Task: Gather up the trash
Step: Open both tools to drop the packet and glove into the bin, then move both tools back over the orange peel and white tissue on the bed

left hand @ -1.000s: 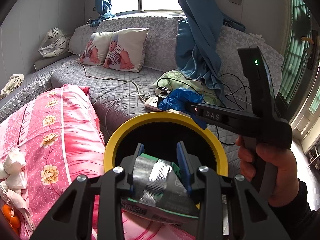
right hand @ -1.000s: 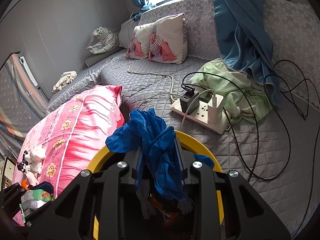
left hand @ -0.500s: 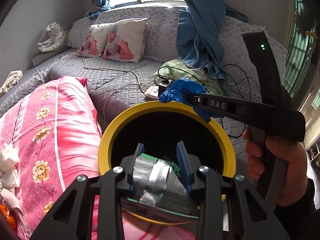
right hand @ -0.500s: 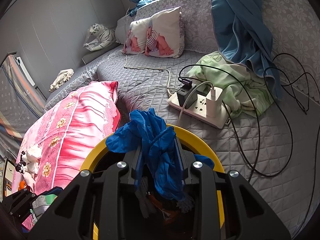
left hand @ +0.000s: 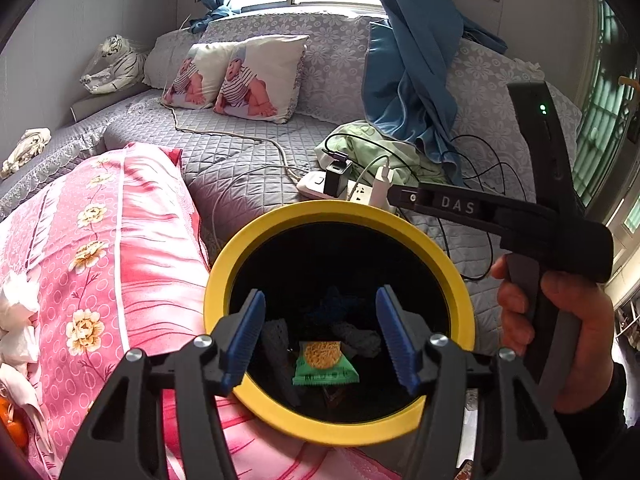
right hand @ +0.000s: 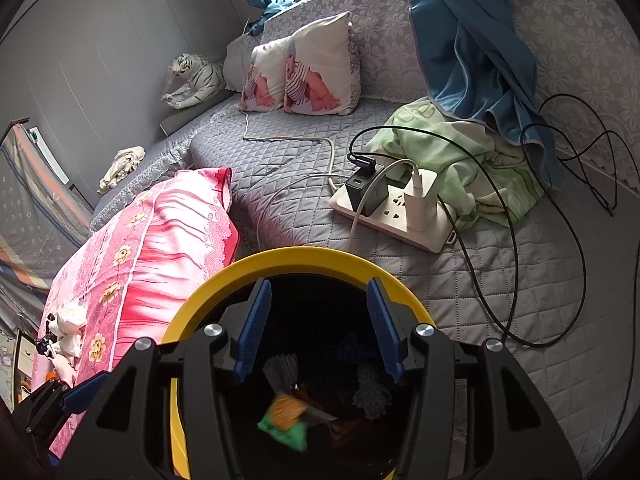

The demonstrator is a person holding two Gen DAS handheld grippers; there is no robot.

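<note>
A black trash bin with a yellow rim [left hand: 280, 220] [right hand: 320, 258] stands on the bed beside the pink quilt. Inside lie a green snack packet [left hand: 325, 368] [right hand: 286, 426], a dark blue crumpled glove [left hand: 336, 304] and grey bits. My left gripper [left hand: 320, 336] is open and empty over the bin's mouth. My right gripper [right hand: 316, 326] is open and empty over the same bin; its body shows in the left wrist view [left hand: 520, 216]. White crumpled tissues [left hand: 16, 320] [right hand: 70, 320] lie on the pink quilt at the left.
A pink flowered quilt [left hand: 100, 240] lies left of the bin. A white power strip with chargers [right hand: 396, 208] and black cables [right hand: 560, 240] lie on the grey bedcover behind it. A green cloth [right hand: 460, 152], blue curtain [right hand: 472, 40], pillow and toy tiger are farther back.
Both grippers have opened. The silver-and-green packet has dropped from the left gripper and the blue glove from the right gripper into the bin.
</note>
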